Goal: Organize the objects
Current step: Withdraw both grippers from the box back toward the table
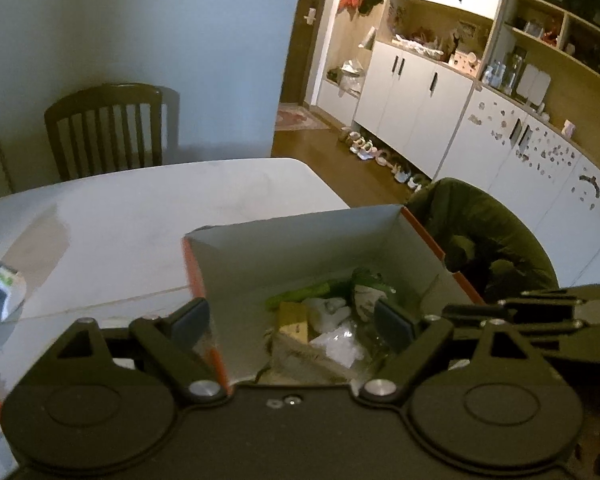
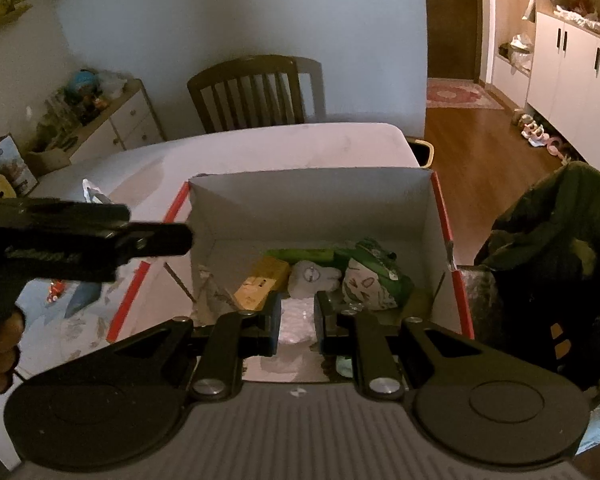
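Our right gripper [image 2: 296, 322] pinches crinkly white plastic [image 2: 296, 326] inside the cardboard box [image 2: 308, 208]; our left gripper [image 1: 292, 320] gapes empty above its rim, beside a yellow block [image 1: 294, 316].

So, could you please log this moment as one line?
left gripper: open, empty | right gripper: shut, nothing visibly held | box: on table, holds small items
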A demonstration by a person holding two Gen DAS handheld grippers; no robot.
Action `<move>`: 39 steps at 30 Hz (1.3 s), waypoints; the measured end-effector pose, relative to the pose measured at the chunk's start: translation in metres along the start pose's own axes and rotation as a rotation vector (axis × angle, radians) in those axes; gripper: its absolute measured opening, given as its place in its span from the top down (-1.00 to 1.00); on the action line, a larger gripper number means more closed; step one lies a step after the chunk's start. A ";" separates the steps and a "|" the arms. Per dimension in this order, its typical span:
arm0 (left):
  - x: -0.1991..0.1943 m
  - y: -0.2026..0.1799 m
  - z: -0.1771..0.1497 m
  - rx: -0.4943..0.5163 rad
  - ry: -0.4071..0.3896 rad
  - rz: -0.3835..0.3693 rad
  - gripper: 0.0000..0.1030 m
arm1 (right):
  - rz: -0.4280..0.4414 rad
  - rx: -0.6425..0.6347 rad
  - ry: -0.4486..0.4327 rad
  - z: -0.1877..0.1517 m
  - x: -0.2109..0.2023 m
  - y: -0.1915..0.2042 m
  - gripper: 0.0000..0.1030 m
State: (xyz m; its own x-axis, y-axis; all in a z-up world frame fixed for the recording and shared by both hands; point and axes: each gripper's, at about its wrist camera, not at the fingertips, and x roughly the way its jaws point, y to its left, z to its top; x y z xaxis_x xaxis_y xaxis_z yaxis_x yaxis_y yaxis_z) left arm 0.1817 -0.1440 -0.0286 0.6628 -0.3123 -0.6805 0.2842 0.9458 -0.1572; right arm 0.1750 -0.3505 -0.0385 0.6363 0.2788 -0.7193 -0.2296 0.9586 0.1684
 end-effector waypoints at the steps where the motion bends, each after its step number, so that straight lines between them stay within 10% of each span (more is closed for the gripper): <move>1: -0.005 0.004 -0.003 -0.009 -0.005 -0.003 -0.73 | 0.002 -0.001 -0.006 0.000 -0.002 0.003 0.68; 10: -0.048 0.043 -0.029 -0.065 -0.047 0.015 -0.81 | 0.009 -0.008 -0.038 -0.003 -0.014 0.034 0.66; 15: -0.069 0.073 -0.042 -0.074 -0.067 0.051 -0.91 | -0.013 -0.026 -0.059 -0.006 -0.015 0.058 0.13; 39: -0.103 0.253 -0.106 -0.251 -0.040 0.190 -0.99 | 0.073 -0.094 -0.012 0.008 0.040 0.212 -0.66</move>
State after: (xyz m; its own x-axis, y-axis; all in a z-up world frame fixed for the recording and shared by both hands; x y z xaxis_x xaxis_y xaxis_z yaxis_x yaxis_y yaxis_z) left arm 0.1126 0.1371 -0.0742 0.7157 -0.1260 -0.6870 -0.0243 0.9785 -0.2048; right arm 0.1576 -0.1354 -0.0257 0.6241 0.3487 -0.6993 -0.3429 0.9264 0.1559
